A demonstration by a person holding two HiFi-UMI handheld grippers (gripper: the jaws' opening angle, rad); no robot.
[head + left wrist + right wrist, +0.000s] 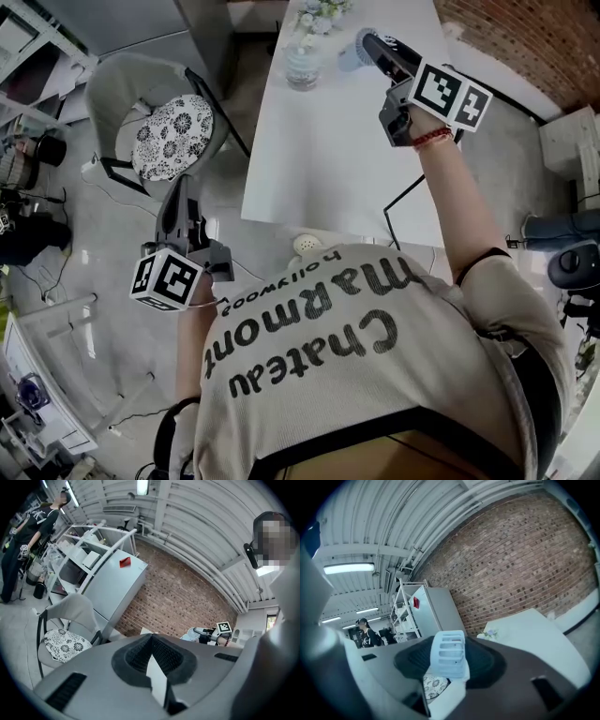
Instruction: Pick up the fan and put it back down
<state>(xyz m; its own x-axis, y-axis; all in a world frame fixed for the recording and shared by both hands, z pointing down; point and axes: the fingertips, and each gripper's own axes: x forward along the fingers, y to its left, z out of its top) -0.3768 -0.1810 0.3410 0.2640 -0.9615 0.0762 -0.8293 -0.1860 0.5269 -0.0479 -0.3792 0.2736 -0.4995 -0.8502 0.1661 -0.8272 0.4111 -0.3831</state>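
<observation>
The fan (357,49) is small and pale blue, with a slatted head (449,654). My right gripper (377,47) is shut on it and holds it in the air over the far part of the white table (328,150). In the right gripper view the fan's head stands upright between the dark jaws of my right gripper (449,644). My left gripper (178,202) hangs off the table's near left corner, over the floor, with its jaws together and nothing in them. The left gripper view shows the closed pads of my left gripper (151,638), with the fan (191,633) far off.
A glass vase with flowers (305,56) stands on the table's far end, left of the fan. A grey chair with a patterned cushion (173,127) sits left of the table. A white cabinet (117,583) and shelves line the brick wall; a person (23,550) stands far left.
</observation>
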